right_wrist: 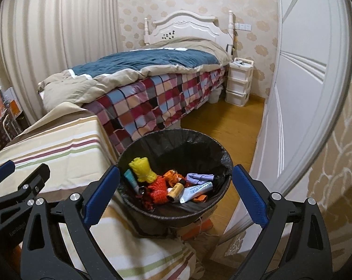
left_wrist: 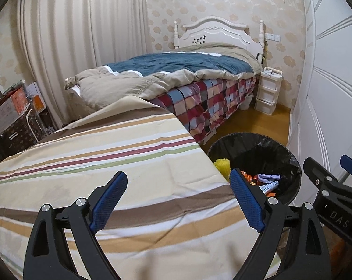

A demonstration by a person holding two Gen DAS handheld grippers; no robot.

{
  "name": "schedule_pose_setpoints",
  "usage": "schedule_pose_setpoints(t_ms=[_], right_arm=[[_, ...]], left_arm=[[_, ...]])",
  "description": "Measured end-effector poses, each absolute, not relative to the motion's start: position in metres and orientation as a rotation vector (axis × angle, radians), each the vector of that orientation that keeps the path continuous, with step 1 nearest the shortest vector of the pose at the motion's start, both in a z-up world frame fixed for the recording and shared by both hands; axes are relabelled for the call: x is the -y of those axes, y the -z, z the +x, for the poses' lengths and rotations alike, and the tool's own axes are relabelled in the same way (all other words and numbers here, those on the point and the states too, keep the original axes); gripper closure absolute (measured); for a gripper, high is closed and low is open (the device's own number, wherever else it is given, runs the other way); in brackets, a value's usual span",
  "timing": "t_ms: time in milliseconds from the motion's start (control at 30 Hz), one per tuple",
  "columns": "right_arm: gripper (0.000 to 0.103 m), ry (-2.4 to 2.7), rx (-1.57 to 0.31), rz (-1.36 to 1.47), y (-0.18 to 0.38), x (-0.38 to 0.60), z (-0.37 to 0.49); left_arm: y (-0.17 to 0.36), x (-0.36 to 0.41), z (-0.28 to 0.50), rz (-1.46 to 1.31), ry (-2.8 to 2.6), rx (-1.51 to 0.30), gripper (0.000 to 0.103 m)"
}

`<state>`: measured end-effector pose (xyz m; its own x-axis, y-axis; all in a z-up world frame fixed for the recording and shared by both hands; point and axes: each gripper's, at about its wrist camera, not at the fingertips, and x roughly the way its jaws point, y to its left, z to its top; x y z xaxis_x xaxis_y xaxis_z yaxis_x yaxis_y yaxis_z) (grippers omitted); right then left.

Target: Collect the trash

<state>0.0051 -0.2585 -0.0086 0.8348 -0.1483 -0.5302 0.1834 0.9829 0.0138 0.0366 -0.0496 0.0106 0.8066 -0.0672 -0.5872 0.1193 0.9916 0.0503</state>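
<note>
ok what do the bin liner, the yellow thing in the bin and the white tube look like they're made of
Bin liner: thin black plastic film, glossy, judging by its crinkles and sheen. Yellow thing: probably foam netting, matte, with an open mesh texture. White tube: looks like soft plastic or laminate, smooth and printed, flattened at one end like a squeeze tube; which of the two is unclear.

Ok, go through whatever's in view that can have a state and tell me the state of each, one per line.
left gripper: open, empty, over the striped cloth.
right gripper: open, empty, facing the bin.
trash bin: upright, lined with a black bag, partly filled.
yellow foam net: in the bin.
white tube: in the bin, lying flat.
drawer unit: drawers shut.
bed: covered with a quilt.
</note>
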Motion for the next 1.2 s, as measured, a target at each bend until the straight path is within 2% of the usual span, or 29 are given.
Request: schedule_pose_setpoints(t_ms=[467, 1200], right_arm=[[0.009, 0.138, -0.503, 0.045, -0.004, 0.238, -0.048], [0.009, 0.122, -0.471, 0.023, -0.016, 0.227, -0.066]], left_arm=[[-0.028, 0.018, -0.011, 0.058, 0.045, -0.571, 0.014], [-0.033, 0.011, -0.03, 0.043, 0.04, -0.545, 0.014]])
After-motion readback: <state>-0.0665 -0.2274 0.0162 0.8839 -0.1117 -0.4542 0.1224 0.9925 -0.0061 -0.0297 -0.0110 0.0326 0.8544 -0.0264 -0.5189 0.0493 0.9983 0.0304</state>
